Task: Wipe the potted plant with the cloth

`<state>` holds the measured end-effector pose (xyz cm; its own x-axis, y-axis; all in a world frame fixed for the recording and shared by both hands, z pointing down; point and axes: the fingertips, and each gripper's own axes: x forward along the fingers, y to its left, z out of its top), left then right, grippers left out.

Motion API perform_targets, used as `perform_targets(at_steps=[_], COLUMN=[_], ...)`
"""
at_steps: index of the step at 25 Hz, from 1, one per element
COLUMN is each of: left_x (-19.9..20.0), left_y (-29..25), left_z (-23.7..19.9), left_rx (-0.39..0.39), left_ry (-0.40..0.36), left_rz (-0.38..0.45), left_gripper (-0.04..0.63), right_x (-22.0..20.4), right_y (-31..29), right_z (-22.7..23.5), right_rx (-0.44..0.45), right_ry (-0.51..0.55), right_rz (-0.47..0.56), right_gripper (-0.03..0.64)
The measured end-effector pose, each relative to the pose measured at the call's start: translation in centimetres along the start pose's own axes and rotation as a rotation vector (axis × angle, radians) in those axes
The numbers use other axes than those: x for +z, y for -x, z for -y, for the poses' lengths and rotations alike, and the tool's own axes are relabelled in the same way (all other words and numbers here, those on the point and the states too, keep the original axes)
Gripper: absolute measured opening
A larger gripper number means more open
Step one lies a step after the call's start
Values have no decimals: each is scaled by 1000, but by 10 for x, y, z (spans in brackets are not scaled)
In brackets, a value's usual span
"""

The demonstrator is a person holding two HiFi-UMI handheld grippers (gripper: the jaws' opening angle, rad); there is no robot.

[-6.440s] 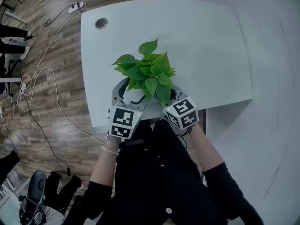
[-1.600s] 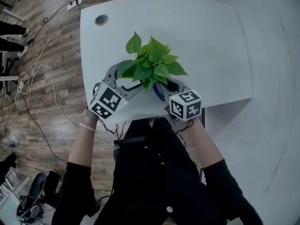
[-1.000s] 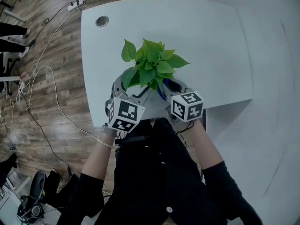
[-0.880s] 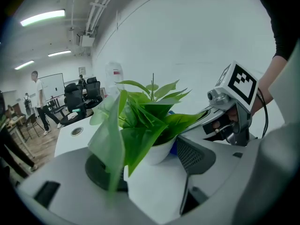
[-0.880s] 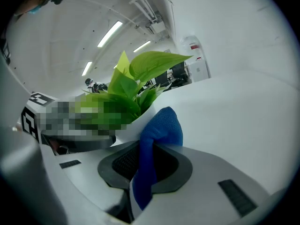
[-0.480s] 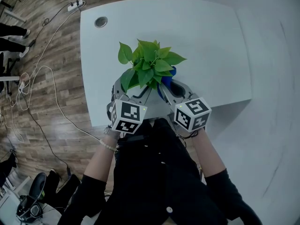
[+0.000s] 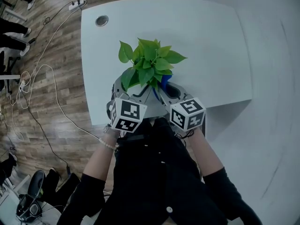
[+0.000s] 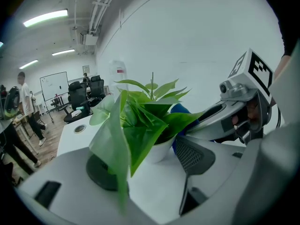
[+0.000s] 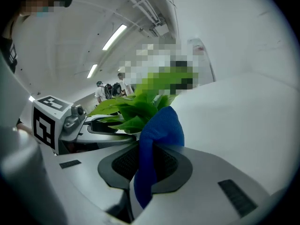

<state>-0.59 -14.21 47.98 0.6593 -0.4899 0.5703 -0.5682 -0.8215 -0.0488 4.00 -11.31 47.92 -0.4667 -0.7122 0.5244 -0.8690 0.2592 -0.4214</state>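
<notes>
Right gripper (image 9: 149, 163) higher than before — cloth (image 9: 157, 135) (blue) beside potted plant (image 7: 149, 64)

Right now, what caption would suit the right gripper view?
Right gripper pinching a blue cloth beside the green leaves of a potted plant.

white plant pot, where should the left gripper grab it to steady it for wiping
Probably its bare lower wall, coming in low from the left gripper's side. The white round plant pot stands upright and green leaves overhang its rim, so a grip from above would crush them. The open jaws look wide enough.
</notes>
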Motion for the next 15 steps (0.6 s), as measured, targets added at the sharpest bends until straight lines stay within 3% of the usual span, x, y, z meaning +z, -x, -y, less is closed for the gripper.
perform_targets(at_steps=[5,15], left_x=[1,-1], left_y=[3,4], left_z=[0,-2], left_rx=[-18,-41], left_ry=[-28,-42], left_rz=[-2,10], left_gripper=[316,308], right_x=[-14,-22], right_y=[-13,-20], right_z=[2,8], right_rx=[12,-18], right_ry=[-52,-30], right_rz=[-31,-68], right_gripper=[84,84])
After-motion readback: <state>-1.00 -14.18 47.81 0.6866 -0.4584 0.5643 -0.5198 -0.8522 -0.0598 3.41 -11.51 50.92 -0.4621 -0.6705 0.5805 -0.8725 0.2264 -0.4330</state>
